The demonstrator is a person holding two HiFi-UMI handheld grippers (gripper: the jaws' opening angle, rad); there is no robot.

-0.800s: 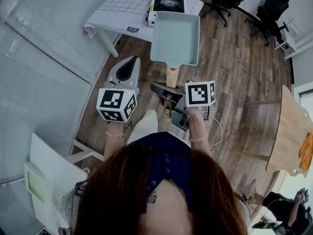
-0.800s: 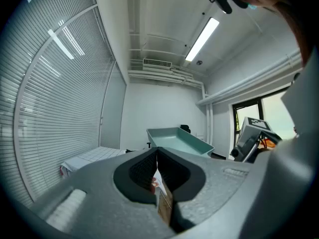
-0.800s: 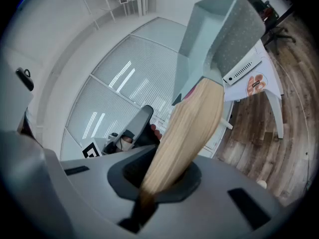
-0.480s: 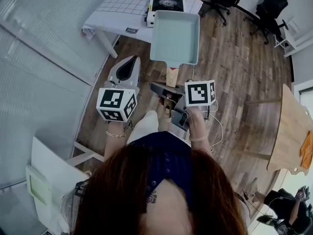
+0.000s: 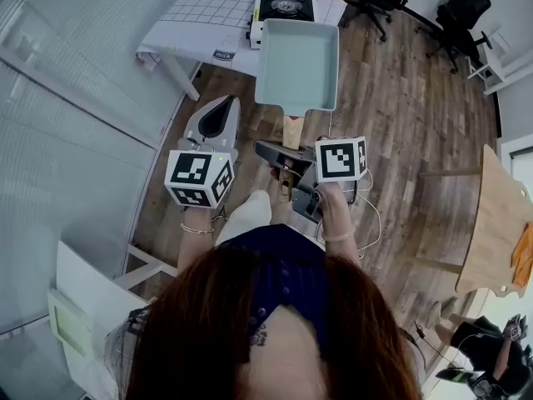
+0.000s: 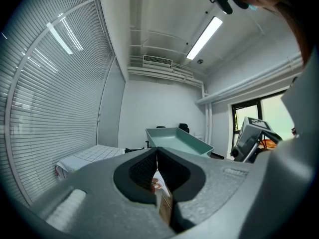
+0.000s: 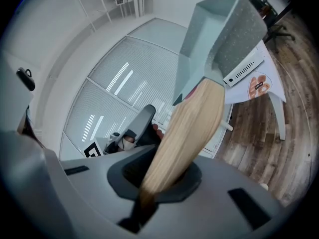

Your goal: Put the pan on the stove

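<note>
Teal pan, one, gripped by right claw; one stove, apparently single-burner.

Square teal pan aloft, level, near stove.

Open floor leads to the stove; chairs stand beside it.

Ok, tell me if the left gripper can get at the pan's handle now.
Probably not: the right gripper is shut on the wooden handle, leaving little of it free near the pan, and the left gripper has its jaws shut.
</note>
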